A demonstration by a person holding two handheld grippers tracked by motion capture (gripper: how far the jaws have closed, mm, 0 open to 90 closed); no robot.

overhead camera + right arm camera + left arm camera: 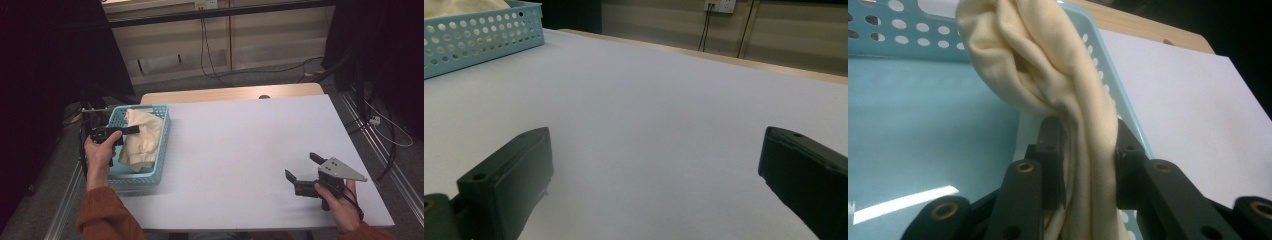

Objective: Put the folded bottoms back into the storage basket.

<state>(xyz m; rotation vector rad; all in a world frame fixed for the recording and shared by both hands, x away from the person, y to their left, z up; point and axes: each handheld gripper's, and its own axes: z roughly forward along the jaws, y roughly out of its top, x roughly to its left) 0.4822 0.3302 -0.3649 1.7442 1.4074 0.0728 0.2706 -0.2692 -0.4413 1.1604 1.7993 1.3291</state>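
**Gripping a cream cloth in the blue basket, right jaws spread**

Covering most of the high view, the surface (240, 150) is a pale sheet laid over a wooden top whose far edge shows as a bare strip. At its left edge sits the blue basket (162, 145), perforated along its walls. The cream cloth (140, 137) lies bunched inside it, heaped toward the wall nearest the middle of the surface.

The left gripper (125, 130) reaches in over the basket's outer wall, held by the left hand (100, 150). From above its jaws are thin dark bars against the cloth, and how they stand is hard to read there. The left gripper view settles it: the jaws are clamped on a twisted fold of the cloth (1048, 75), which rises between them and drapes over the basket rim (1108, 70), with the basket's smooth floor to one side.

The right gripper (302, 167) rests low near the right corner closest to the person, well apart from the basket, in the right hand (345, 205). The right gripper view shows its jaws spread wide with bare surface (649, 125) between them, and the basket (479, 40) far off.
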